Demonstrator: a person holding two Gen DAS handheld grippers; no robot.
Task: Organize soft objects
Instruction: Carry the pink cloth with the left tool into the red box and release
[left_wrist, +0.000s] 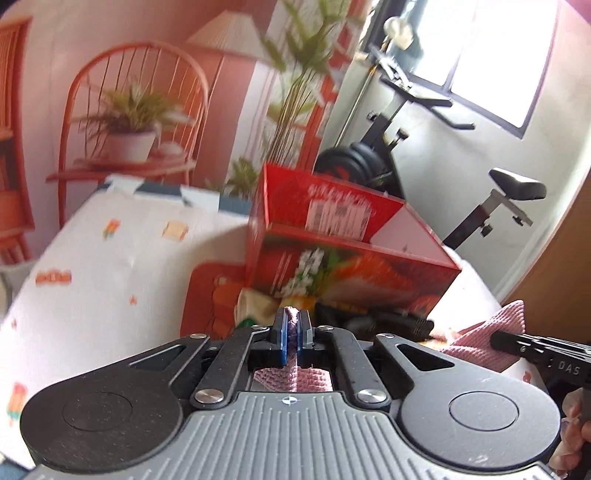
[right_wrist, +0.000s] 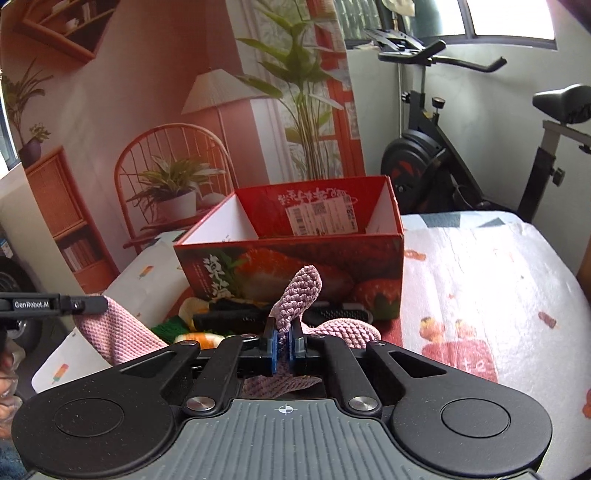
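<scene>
While "GenRobot.AI" was read on the left gripper (right_wrist: 90, 304) in the right wrist view, only "DAS" was made out on the right gripper (left_wrist: 496, 341) in the left wrist view. Both claws were seen clenched on the pink knitted cloth (right_wrist: 295, 291), held between them before the red strawberry-printed box (right_wrist: 295, 266), a shipping label stuck inside. Black and yellow-white soft items (right_wrist: 229, 317) were shown sharply only by the right view, on the patterned cover (right_wrist: 480, 280).
</scene>
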